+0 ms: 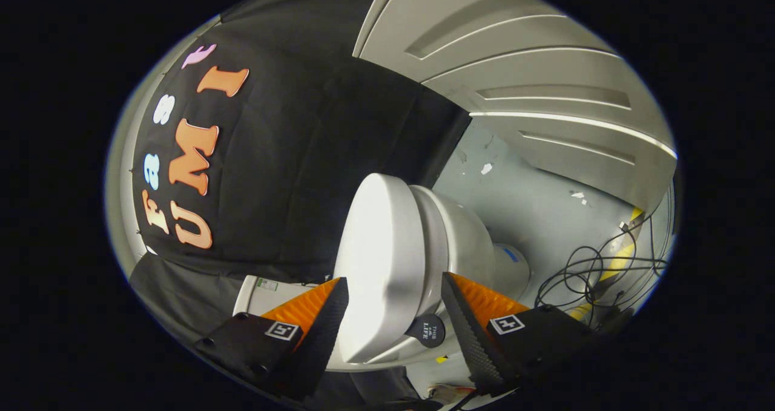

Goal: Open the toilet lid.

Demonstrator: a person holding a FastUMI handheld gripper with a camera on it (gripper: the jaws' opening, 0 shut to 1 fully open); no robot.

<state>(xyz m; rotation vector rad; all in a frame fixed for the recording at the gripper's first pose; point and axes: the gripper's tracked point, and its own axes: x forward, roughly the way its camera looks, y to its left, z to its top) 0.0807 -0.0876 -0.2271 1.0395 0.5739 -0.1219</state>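
Observation:
The view is rolled sideways, so the white toilet looks tipped over. Its smooth white lid point(381, 259) lies down against the seat, with the bowl point(463, 235) on the far side of it. My gripper point(395, 279) is open, and the front part of the lid and seat sits between its two fingers. One finger point(330, 314) stands off the lid's top face. The other finger point(463, 320) is on the bowl side, below the seat rim. I cannot tell whether either finger touches the toilet.
A white tank point(266, 293) shows behind the lid near the black cloth wall point(315, 169). Loose black cables and a yellow strip point(596, 272) lie on the grey floor point(521, 199) past the bowl. A white panelled door point(533, 78) stands beyond.

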